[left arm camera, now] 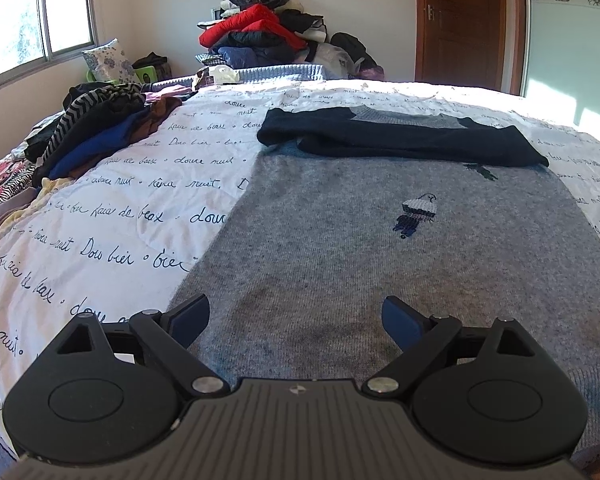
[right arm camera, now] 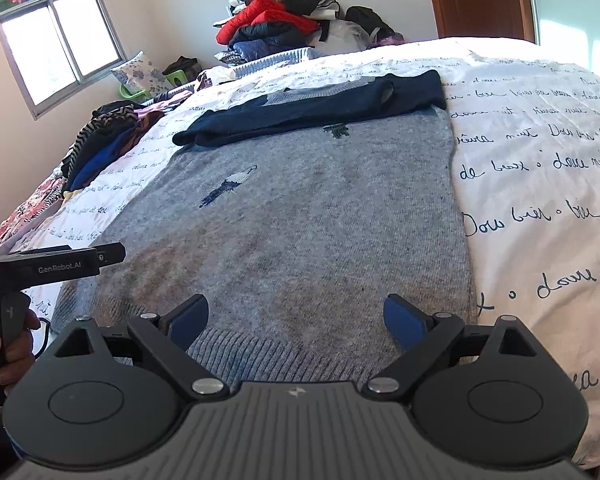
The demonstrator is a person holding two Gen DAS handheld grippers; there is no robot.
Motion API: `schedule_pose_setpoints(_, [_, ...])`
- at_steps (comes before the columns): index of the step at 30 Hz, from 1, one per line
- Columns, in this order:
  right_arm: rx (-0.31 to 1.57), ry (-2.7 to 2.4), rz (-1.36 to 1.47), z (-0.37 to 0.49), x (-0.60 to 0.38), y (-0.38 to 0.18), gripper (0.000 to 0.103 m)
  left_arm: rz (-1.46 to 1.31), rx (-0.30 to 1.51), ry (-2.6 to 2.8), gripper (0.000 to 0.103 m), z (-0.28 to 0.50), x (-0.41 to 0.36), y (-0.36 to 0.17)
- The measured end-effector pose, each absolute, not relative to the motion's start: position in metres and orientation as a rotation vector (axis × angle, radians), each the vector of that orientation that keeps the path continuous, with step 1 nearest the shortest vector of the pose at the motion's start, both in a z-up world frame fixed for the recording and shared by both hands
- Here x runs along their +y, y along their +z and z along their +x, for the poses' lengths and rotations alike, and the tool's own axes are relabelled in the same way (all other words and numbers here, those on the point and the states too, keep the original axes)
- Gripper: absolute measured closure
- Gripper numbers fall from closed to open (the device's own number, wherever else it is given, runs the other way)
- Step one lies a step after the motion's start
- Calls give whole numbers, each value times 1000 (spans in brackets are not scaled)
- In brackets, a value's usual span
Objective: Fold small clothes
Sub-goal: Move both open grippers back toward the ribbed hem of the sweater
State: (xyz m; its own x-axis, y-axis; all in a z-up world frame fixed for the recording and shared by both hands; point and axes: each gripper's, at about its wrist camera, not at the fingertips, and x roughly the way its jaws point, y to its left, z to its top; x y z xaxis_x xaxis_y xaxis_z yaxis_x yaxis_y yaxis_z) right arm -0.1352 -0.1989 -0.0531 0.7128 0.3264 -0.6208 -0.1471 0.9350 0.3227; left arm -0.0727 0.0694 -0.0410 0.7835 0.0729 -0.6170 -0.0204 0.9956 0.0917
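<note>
Ribbed hem of the grey sweater (right arm camera: 260,352) lies closest, right under the right gripper (right arm camera: 296,320), whose 2 blue-padded fingers stand wide apart with nothing between them. The left gripper (left arm camera: 296,320) is likewise spread wide and empty, hovering over the hem end near the sweater's left edge. Both seem placed at the hem corners so they can pinch that end and carry it toward the collar, which looks like the next fold.

The sweater rests flat on the bed's script-printed quilt (left arm camera: 112,208), front side up, showing a small knitted bird motif (left arm camera: 416,216). Its long axis runs straight away from the cameras: hem nearest, neckline at the far end. The dark navy sleeves (left arm camera: 400,140) are already folded across the chest as a band lying crosswise to that axis, which keeps the body a tidy rectangle for the lengthwise fold.

A heap of unfolded clothes (left arm camera: 96,128) sits well apart on the bed's left side, and another pile (left arm camera: 268,28) stands against the far wall.
</note>
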Motion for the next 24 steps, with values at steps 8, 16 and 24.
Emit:
schedule_pose_setpoints(8, [735, 277, 259, -136, -198, -55, 8, 63, 696, 36, 11, -76, 79, -44])
schedule_pose_setpoints(16, [712, 279, 271, -139, -200, -54, 8, 45, 694, 28, 11, -81, 100, -43])
schedule_pose_setpoints(24, [736, 278, 264, -138, -197, -56, 8, 2, 717, 30, 11, -90, 128, -47])
